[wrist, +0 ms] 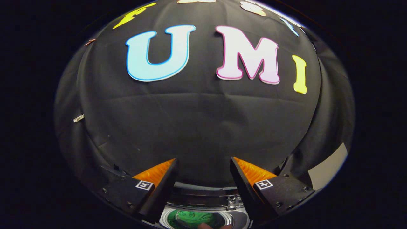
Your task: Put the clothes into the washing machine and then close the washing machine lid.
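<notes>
Gripper view puts the washing machine (203,218) low between your fingers (203,165), its round opening showing something green inside, perhaps clothes. Your fingers stand wide apart and empty, aimed at the black cloth wall (197,127), likely lifted clear.

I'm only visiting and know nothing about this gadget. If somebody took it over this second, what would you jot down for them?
Gripper: fingers open, nothing between them, pointing at the black cloth booth wall.
Washing machine: a silver machine with a round opening sits low between the fingers; something green lies inside. Whether that is the clothes is unclear.
Done: cannot say whether clothes are loaded.
Left: check the load, then close the lid; the lid's state cannot be judged here.
</notes>
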